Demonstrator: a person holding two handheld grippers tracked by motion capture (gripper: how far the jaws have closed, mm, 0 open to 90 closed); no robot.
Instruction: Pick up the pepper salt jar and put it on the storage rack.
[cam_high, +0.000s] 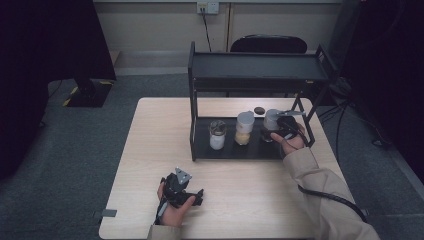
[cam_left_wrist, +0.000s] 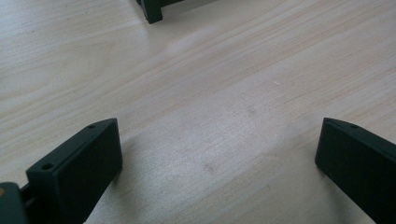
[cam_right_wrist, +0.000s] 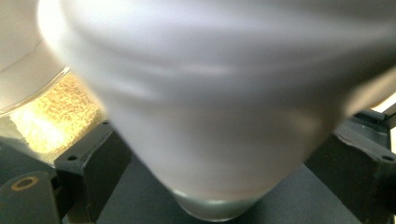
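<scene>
No label or writing can be read on anything here. Three jars stand in a row on the lower shelf (cam_high: 252, 150) of a black two-tier metal rack (cam_high: 257, 65) set on the pale wood-grain tabletop (cam_high: 150, 150). The left jar (cam_high: 217, 135) is clear glass with white contents and has no lid on; the middle jar (cam_high: 244, 128) has a round grey lid and yellowish grainy contents; the right jar (cam_high: 271, 120) also carries a round grey lid. One small dark round lid (cam_high: 259, 110) lies on the tabletop just behind the rack's lower shelf, between the middle and right jars. The right gripper (cam_high: 280, 127), held in a hand with a beige sleeve, is at the right jar, and in the right gripper view the jar's smooth grey lid (cam_right_wrist: 224, 93) looms blurred between the two black jaws, with the clear glass below it and the yellow grains of the middle jar to the left. The jaws stand on either side of the lid with a gap showing at the left jaw, so they are parted and not pressing on it; whether the right jaw touches cannot be told. The left gripper (cam_high: 182, 192) rests on the tabletop near the front edge, well apart from the rack, its flat black jaws spread wide with only bare wood between them.
</scene>
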